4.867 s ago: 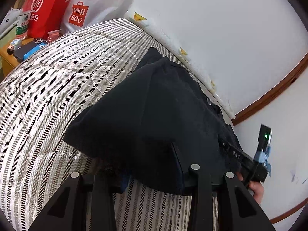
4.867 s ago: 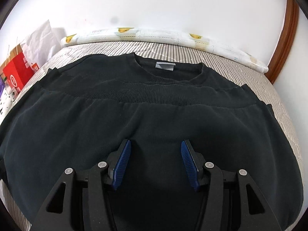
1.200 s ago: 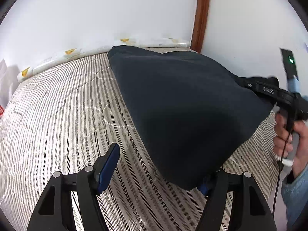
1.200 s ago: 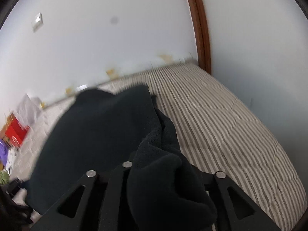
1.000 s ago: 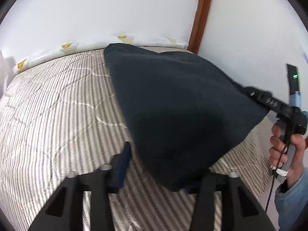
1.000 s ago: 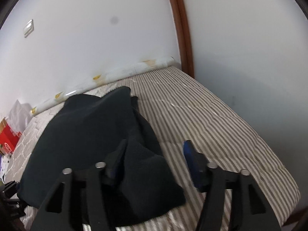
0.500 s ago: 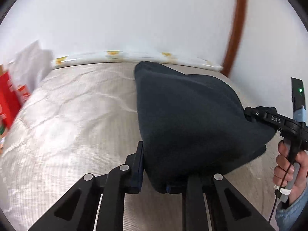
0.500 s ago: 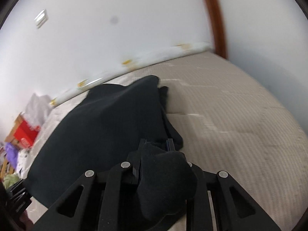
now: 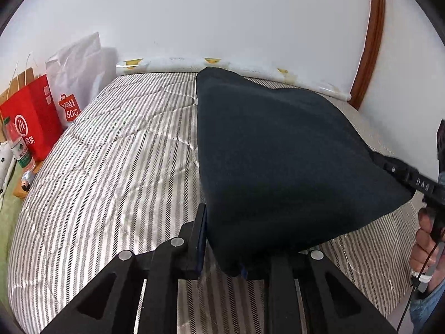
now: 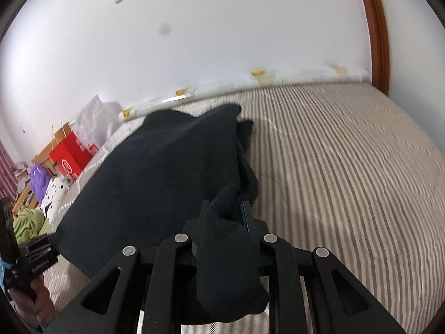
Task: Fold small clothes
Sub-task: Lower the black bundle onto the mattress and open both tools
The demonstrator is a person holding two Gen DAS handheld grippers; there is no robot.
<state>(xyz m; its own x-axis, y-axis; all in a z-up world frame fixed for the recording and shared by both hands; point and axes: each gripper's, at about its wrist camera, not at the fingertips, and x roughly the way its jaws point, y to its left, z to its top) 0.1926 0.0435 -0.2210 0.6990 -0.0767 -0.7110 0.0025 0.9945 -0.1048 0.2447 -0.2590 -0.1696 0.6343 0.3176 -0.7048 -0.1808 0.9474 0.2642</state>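
A black sweater hangs folded over the striped mattress, stretched between both grippers. My left gripper is shut on its near corner, blue pads pinching the cloth. In the left wrist view the right gripper holds the other corner at the right edge, with a person's hand below it. In the right wrist view my right gripper is shut on a bunched fold of the black sweater, which trails away to the left. The left gripper's body shows at the lower left there.
Red and white shopping bags and a bottle stand at the mattress's left end. A rolled white pad lies along the white wall. A brown door frame rises at the right. Purple and green items sit far left.
Both grippers have closed on the sweater's corners; a second ago their blue pads stood apart. Both have swung sideways with the cloth, bringing the bags into the left view.
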